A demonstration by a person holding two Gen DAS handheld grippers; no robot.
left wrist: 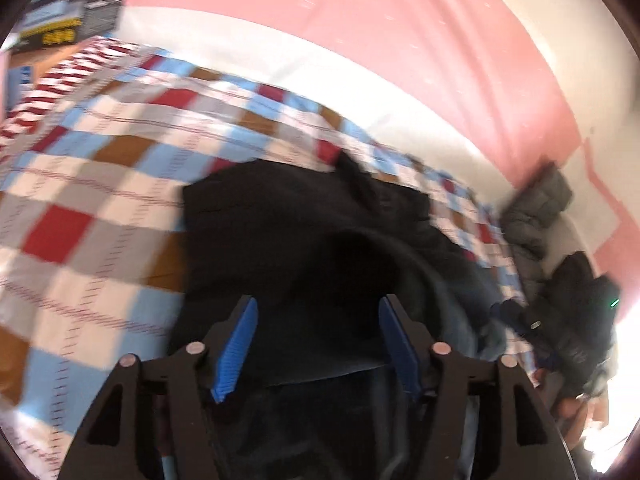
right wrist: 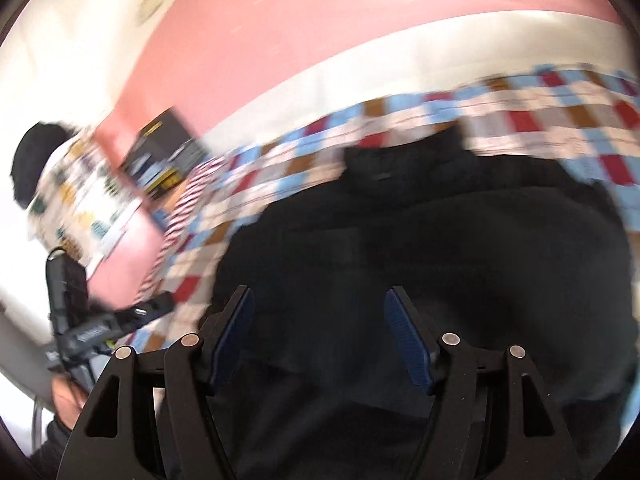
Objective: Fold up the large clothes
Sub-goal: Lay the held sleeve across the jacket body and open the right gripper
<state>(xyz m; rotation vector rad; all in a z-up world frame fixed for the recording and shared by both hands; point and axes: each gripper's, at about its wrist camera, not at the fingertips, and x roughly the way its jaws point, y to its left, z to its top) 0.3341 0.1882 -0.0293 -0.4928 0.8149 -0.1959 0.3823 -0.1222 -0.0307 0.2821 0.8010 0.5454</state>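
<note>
A large black garment (left wrist: pixel 288 232) lies bunched on a checked bedspread (left wrist: pixel 88 184). My left gripper (left wrist: pixel 318 308) hovers over its near part with the blue-padded jaws wide apart and nothing between them. The same garment (right wrist: pixel 440 248) fills the right wrist view. My right gripper (right wrist: pixel 320 304) is above it, jaws wide apart and empty. Both views are blurred by motion.
A pink and white wall (left wrist: pixel 360 32) runs behind the bed. Dark boxes (left wrist: pixel 60 20) stand at the bed's far left corner. A grey padded item (left wrist: pixel 536 208) lies at the right edge. The left gripper's body (right wrist: pixel 92 328) shows at the left of the right wrist view.
</note>
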